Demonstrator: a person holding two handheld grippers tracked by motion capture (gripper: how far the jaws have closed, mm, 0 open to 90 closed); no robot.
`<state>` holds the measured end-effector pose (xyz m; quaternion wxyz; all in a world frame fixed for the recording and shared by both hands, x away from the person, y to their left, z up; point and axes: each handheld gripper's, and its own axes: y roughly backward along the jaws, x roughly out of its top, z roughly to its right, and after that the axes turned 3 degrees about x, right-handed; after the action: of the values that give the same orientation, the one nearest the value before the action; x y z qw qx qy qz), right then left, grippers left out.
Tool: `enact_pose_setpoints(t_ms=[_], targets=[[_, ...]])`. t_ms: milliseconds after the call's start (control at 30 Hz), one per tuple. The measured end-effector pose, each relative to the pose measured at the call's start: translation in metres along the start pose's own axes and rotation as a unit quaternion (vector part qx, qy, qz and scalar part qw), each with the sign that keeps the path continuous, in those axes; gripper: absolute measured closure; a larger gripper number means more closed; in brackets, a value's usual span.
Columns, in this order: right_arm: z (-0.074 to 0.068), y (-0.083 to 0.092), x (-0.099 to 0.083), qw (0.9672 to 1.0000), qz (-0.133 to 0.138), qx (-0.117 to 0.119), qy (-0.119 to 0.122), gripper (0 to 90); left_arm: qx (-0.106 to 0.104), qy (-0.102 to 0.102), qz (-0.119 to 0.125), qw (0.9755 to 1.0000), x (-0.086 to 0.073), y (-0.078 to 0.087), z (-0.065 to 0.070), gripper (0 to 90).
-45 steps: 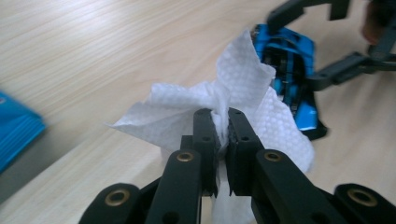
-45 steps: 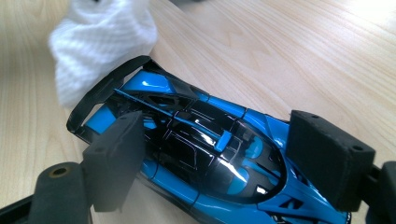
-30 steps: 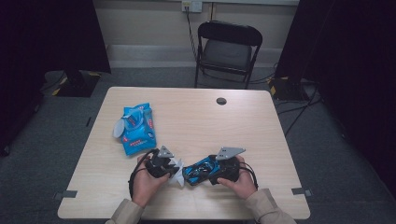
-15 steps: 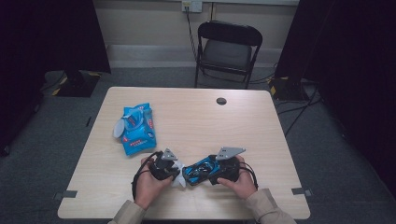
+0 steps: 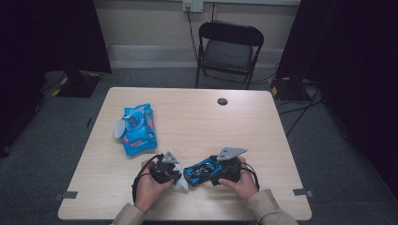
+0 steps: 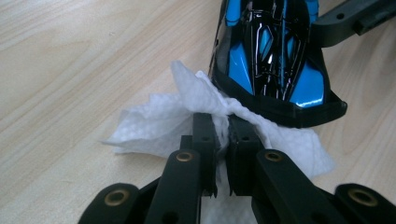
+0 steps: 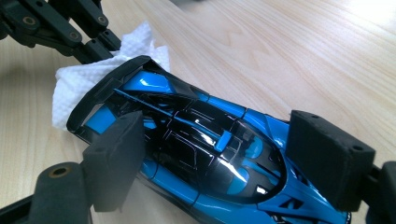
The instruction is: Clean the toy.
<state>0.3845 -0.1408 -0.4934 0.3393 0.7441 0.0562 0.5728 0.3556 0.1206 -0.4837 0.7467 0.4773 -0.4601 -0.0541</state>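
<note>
Two grippers meet near table (image 5: 197, 117) front edge. Left gripper (image 6: 223, 128) pinches white wipe (image 6: 154, 126), pressed against toy car (image 7: 196, 154) rear. Right gripper (image 7: 224, 158) clamps car's sides. Wipe pack (image 5: 137, 129) lies well apart.

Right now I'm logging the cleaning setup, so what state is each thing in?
Left hand-held gripper: shut on wipe.
Wipe: crumpled, pressed against the toy car's end.
Toy car: upright on the table, held across its sides by the right hand-held gripper.
Wipes pack: flap open.
Chair: unfolded, empty.
</note>
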Motion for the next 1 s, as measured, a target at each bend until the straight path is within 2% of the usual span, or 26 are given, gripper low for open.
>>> enact_pose_setpoints(t_ms=[633, 700, 1000], targets=[[0.0, 0.0, 0.0, 1.0, 0.0, 0.001, 0.0, 19.0, -0.017, 0.0, 0.0, 0.9999, -0.01, 0.004, 0.014, 83.9], [0.0, 0.0, 0.0, 1.0, 0.0, 0.001, 0.0, 19.0, -0.023, 0.005, 0.003, 0.9997, -0.011, 0.004, 0.015, 84.0], [0.001, 0.0, 0.0, 1.0, 0.0, 0.001, 0.0, 19.0, -0.027, -0.014, -0.001, 0.9995, -0.013, 0.004, 0.028, 84.0]])
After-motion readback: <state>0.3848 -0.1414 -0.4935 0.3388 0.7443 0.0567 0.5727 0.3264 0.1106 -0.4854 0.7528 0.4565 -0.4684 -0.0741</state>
